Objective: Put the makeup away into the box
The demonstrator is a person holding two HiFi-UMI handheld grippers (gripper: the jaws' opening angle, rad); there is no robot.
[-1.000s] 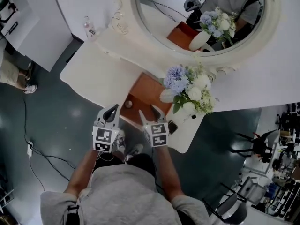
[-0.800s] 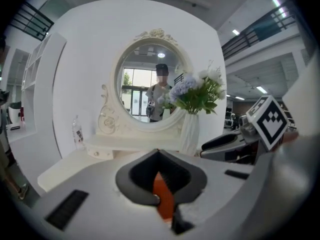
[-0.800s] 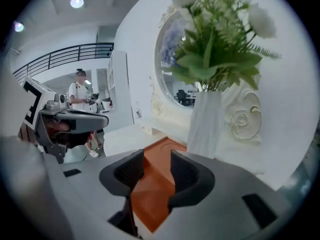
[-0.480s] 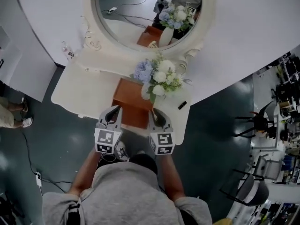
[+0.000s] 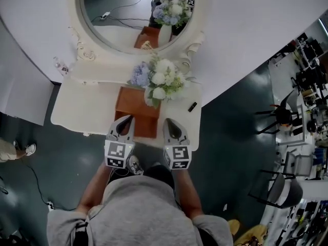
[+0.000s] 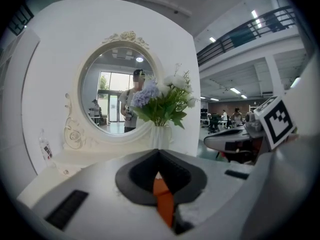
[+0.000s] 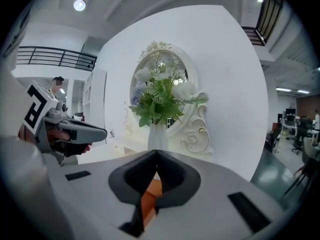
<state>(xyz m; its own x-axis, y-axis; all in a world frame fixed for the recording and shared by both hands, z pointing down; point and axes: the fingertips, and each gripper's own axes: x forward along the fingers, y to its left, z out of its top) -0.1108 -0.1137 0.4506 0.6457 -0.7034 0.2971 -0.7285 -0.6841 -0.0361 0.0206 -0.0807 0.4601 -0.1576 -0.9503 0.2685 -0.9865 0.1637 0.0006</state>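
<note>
A brown box (image 5: 134, 109) sits on the cream vanity table (image 5: 84, 111), just left of a white vase of flowers (image 5: 156, 81). A small black makeup item (image 5: 192, 106) lies on the table right of the vase. My left gripper (image 5: 128, 118) hovers at the table's front edge, in front of the box, its jaws shut and empty. My right gripper (image 5: 167, 121) hangs beside it, in front of the vase, also shut on nothing. Both gripper views face the vase (image 6: 160, 134) (image 7: 157, 136) and the mirror. The left gripper (image 6: 159, 151) and the right gripper (image 7: 156, 153) show touching tips.
An oval mirror (image 5: 123, 14) with a carved frame stands behind the table against a white wall. A small bottle (image 5: 60, 65) stands at the table's back left. Chairs and equipment (image 5: 287, 117) crowd the floor to the right. Dark floor surrounds the table.
Both grippers have moved up to the table's front edge, side by side. The right jaws have gone from open to shut. The head view has swung so the table lies straight ahead.
</note>
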